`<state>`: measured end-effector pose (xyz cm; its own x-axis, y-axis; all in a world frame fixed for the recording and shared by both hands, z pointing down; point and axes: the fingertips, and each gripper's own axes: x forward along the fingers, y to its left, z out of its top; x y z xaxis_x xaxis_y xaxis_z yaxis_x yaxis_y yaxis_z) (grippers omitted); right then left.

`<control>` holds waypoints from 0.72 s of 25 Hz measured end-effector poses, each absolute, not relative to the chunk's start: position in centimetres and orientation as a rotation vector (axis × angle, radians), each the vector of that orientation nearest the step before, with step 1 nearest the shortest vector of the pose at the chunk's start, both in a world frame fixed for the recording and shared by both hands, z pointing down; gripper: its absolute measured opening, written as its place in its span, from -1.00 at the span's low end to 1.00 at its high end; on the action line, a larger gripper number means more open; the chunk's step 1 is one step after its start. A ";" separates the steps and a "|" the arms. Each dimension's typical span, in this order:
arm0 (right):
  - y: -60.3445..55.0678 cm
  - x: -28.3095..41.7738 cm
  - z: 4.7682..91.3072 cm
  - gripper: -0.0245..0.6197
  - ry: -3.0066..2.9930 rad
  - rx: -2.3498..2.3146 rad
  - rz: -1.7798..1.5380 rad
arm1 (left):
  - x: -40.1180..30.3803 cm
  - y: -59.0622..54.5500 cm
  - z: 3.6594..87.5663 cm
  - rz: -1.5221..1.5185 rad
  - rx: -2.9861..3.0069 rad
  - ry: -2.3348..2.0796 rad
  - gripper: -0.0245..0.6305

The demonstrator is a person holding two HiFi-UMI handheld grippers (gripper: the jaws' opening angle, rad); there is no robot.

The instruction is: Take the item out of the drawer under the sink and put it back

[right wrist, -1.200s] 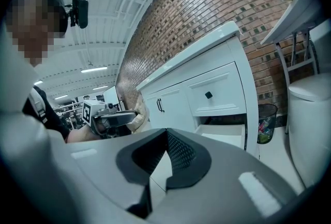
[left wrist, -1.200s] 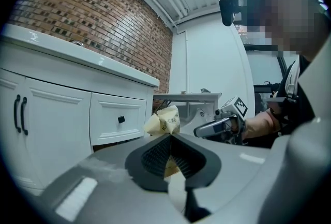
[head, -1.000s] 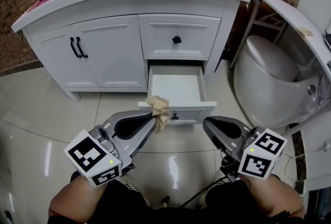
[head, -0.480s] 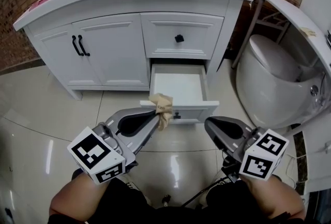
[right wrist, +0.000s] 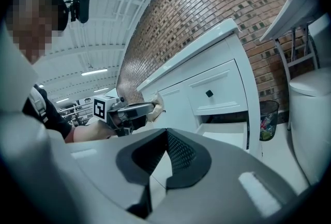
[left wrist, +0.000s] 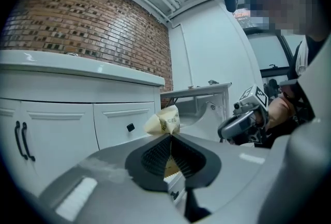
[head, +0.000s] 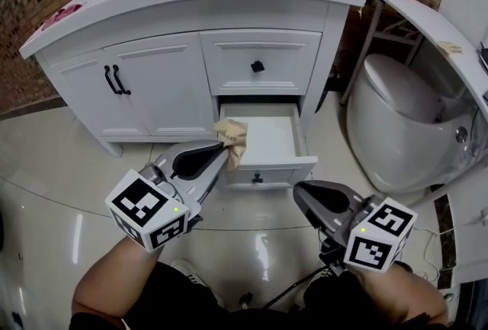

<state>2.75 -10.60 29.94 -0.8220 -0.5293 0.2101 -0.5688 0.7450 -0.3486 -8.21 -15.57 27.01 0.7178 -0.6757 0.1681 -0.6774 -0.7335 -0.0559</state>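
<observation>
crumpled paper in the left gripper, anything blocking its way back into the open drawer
Nothing visible does. The crumpled paper, pinched in the left gripper, hangs over the left side of the open drawer, whose floor looks bare. The right gripper sits clear, in front of it.

Head cam's up high, staring steeply down at the vanity (head: 160, 84) and its open drawer (head: 268, 167) mid-frame. Tongs cams ride low, right behind their own jaws, facing roughly level. Both share that vanity front. The left one catches the right tongs (left wrist: 222, 132) at frame right, and the right one catches the left tongs (right wrist: 151, 109) at frame left.
</observation>
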 end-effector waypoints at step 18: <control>-11.2 4.5 29.4 -0.91 -2.881 0.880 0.715 | -3.7 -29.5 36.1 0.815 2.870 -1.112 -0.89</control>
<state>4.50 -11.15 29.36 -0.8376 -0.5180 0.1737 -0.5391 0.7320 -0.4166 -3.71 -29.50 36.14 0.6251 -0.6404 0.4462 -0.6187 -0.7551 -0.2169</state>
